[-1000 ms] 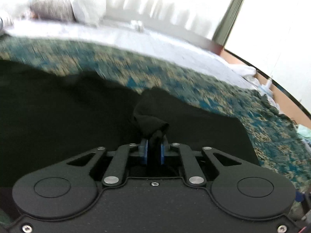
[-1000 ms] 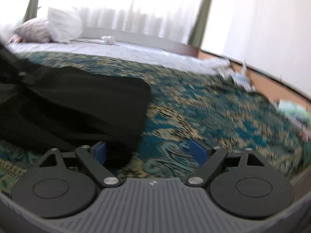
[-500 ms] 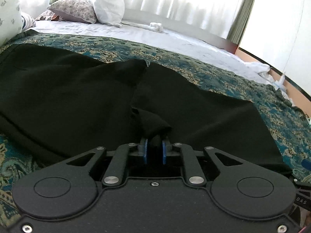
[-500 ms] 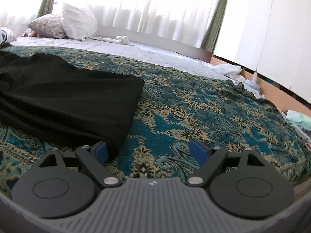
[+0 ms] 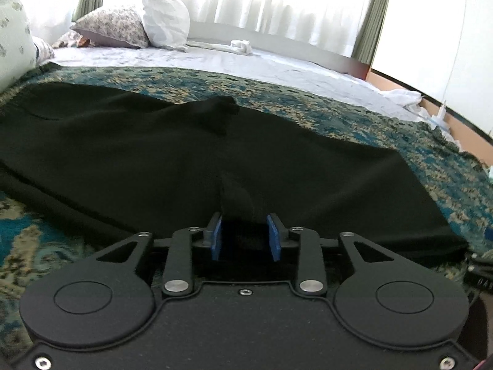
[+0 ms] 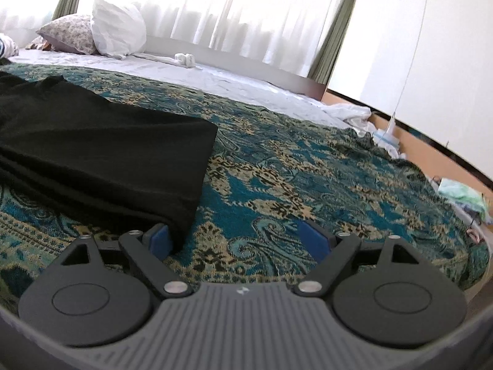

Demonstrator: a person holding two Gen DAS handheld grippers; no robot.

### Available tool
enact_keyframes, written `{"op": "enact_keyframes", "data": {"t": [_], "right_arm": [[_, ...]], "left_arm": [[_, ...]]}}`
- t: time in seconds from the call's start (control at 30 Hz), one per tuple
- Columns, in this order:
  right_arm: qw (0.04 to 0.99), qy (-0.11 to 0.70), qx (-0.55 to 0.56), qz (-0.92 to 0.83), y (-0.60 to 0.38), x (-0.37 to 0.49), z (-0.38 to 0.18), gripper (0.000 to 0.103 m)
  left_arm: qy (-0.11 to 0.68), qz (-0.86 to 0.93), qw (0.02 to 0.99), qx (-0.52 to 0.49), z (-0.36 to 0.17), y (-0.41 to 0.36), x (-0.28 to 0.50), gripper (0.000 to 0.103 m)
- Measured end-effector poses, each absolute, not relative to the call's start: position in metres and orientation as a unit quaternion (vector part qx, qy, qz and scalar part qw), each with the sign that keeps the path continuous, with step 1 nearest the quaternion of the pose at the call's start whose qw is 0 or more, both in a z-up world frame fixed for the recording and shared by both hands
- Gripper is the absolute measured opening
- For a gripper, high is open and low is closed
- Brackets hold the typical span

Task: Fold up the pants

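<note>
Black pants [image 5: 185, 154] lie spread on a teal patterned bedspread [image 5: 308, 104]. My left gripper [image 5: 246, 236] is open, low over the near edge of the pants, with a small raised fold of black cloth between its blue pads. In the right wrist view the pants [image 6: 107, 154] lie at the left, their end edge running down to my right gripper [image 6: 237, 240]. That gripper is open wide and empty, its left pad [image 6: 160, 240] touching or just beside the corner of the cloth.
Pillows [image 5: 138, 24] and a white sheet [image 5: 246, 61] lie at the far side of the bed, under curtained windows. A white rolled cloth [image 6: 185, 60] sits on the sheet. Crumpled items [image 6: 462, 197] lie past the bed's right edge, near a white wall.
My left gripper was shut on a bunch of the pants and has lowered and opened, letting the cloth go. The pants now lie flatter. The right gripper stayed open, almost still.
</note>
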State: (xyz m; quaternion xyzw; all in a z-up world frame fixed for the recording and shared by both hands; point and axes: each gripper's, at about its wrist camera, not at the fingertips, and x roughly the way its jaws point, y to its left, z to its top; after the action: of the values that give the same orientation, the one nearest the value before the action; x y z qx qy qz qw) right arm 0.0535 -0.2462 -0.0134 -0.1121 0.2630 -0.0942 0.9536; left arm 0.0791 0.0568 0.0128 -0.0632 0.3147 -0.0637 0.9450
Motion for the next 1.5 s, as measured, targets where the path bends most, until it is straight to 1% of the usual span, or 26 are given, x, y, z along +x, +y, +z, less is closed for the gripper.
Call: {"op": "enact_keyframes", "data": {"t": [0.1, 0.2, 0.3, 0.37, 0.47, 0.5, 0.53, 0.6, 0.67, 0.73, 0.8, 0.83, 0.87, 0.93, 0.97, 1.0, 1.03, 1.13, 1.17, 1.27, 1.4, 1.5], "right_arm": [[0.953, 0.262, -0.123, -0.087, -0.247, 0.052, -0.012, 0.09], [0.955, 0.261, -0.128, -0.064, -0.248, 0.047, -0.007, 0.09], [0.959, 0.258, -0.115, -0.021, -0.25, 0.035, 0.004, 0.09], [0.964, 0.25, -0.091, 0.011, -0.251, 0.027, 0.014, 0.09], [0.971, 0.232, -0.044, 0.031, -0.251, 0.03, 0.027, 0.09], [0.973, 0.227, -0.028, 0.031, -0.248, 0.037, 0.03, 0.087], [0.975, 0.221, -0.013, 0.03, -0.245, 0.044, 0.032, 0.08], [0.976, 0.218, 0.004, 0.021, -0.235, 0.062, 0.032, 0.06], [0.975, 0.223, 0.012, 0.016, -0.224, 0.079, 0.027, 0.05], [0.971, 0.238, 0.01, 0.011, -0.213, 0.094, 0.017, 0.046], [0.964, 0.263, -0.021, -0.008, -0.201, 0.105, 0.003, 0.043], [0.961, 0.272, -0.037, -0.02, -0.197, 0.105, -0.005, 0.043], [0.959, 0.277, -0.051, -0.031, -0.195, 0.103, -0.011, 0.049], [0.96, 0.262, -0.082, -0.056, -0.194, 0.091, -0.018, 0.05], [0.958, 0.258, -0.1, -0.075, -0.195, 0.086, -0.02, 0.052], [0.957, 0.253, -0.11, -0.091, -0.197, 0.081, -0.023, 0.057], [0.957, 0.252, -0.107, -0.1, -0.2, 0.076, -0.024, 0.058], [0.961, 0.249, -0.066, -0.105, -0.21, 0.066, -0.026, 0.058], [0.961, 0.247, -0.064, -0.107, -0.209, 0.065, -0.027, 0.058], [0.961, 0.238, -0.075, -0.116, -0.203, 0.064, -0.03, 0.059], [0.963, 0.227, -0.088, -0.119, -0.198, 0.062, -0.032, 0.059], [0.965, 0.225, -0.077, -0.111, -0.204, 0.061, -0.031, 0.059]], "left_arm": [[0.312, -0.05, 0.948, -0.044, 0.017, 0.064, 0.07, 0.033], [0.308, -0.038, 0.95, -0.045, 0.027, 0.073, 0.062, 0.038], [0.29, -0.029, 0.955, -0.054, 0.043, 0.081, 0.058, 0.046], [0.266, -0.03, 0.961, -0.063, 0.056, 0.081, 0.056, 0.057], [0.237, -0.057, 0.969, -0.047, 0.066, 0.063, 0.065, 0.058], [0.233, -0.063, 0.97, -0.042, 0.065, 0.055, 0.069, 0.058], [0.231, -0.071, 0.97, -0.039, 0.064, 0.046, 0.075, 0.056], [0.241, -0.091, 0.966, -0.033, 0.058, 0.026, 0.087, 0.05], [0.257, -0.101, 0.961, -0.018, 0.047, 0.006, 0.098, 0.045], [0.273, -0.095, 0.957, 0.005, 0.032, -0.009, 0.105, 0.039], [0.29, -0.086, 0.953, 0.024, 0.016, -0.018, 0.106, 0.038], [0.297, -0.082, 0.951, 0.029, 0.009, -0.02, 0.104, 0.038], [0.289, -0.082, 0.953, 0.031, 0.002, -0.02, 0.1, 0.038], [0.284, -0.086, 0.954, 0.047, -0.001, -0.019, 0.093, 0.038], [0.283, -0.089, 0.953, 0.055, -0.002, -0.018, 0.09, 0.038], [0.283, -0.089, 0.953, 0.064, -0.002, -0.017, 0.088, 0.039], [0.283, -0.089, 0.952, 0.069, -0.002, -0.016, 0.086, 0.039], [0.295, -0.082, 0.949, 0.072, 0.006, -0.013, 0.089, 0.038], [0.298, -0.077, 0.949, 0.063, 0.013, -0.011, 0.093, 0.037], [0.269, -0.099, 0.957, 0.043, 0.038, -0.015, 0.106, 0.035], [0.249, -0.155, 0.954, 0.067, 0.054, -0.052, 0.131, 0.035], [0.276, -0.19, 0.937, 0.099, 0.044, -0.086, 0.157, 0.036]]}}
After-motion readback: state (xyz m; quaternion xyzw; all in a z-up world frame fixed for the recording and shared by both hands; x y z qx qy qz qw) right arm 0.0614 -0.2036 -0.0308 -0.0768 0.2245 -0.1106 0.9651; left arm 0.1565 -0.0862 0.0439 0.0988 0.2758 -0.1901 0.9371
